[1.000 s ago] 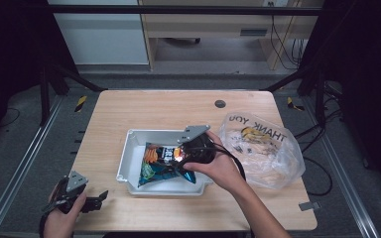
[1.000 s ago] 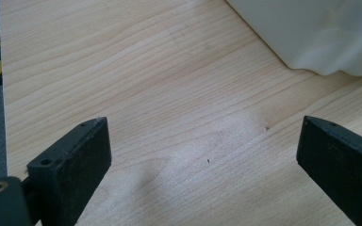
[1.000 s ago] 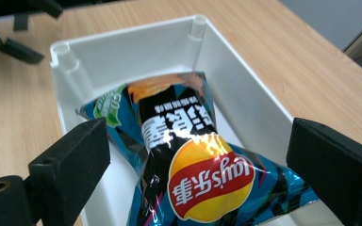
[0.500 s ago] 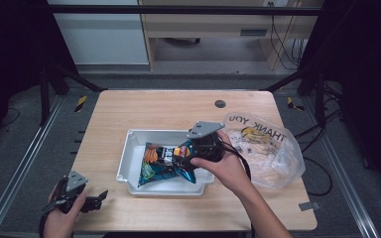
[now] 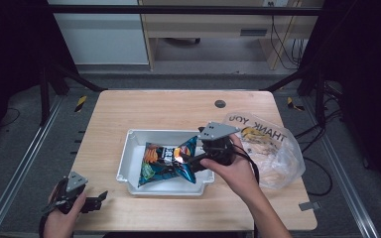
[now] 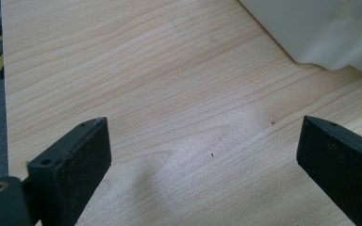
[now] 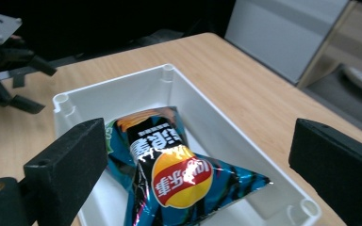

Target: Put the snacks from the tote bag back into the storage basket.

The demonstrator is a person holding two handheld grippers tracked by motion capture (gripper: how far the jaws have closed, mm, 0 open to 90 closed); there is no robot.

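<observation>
A blue chip bag with a red and yellow logo lies in the white tray at the middle of the table. My right gripper hovers at the tray's right end, pointing left at the bag. In the right gripper view its jaws stand wide apart with the chip bag lying loose below them in the tray, so the right gripper is open. My left gripper rests at the table's front left corner; the left gripper is open over bare wood.
A clear plastic "THANK YOU" bag with yellowish contents lies right of the tray, behind my right hand. A small dark hole marks the tabletop at the back. The tray's corner lies ahead of the left jaws. Black frame posts flank the table.
My right gripper has drawn back to the right, off the chip bag, which now lies in the tray. The left gripper has stayed in place.
</observation>
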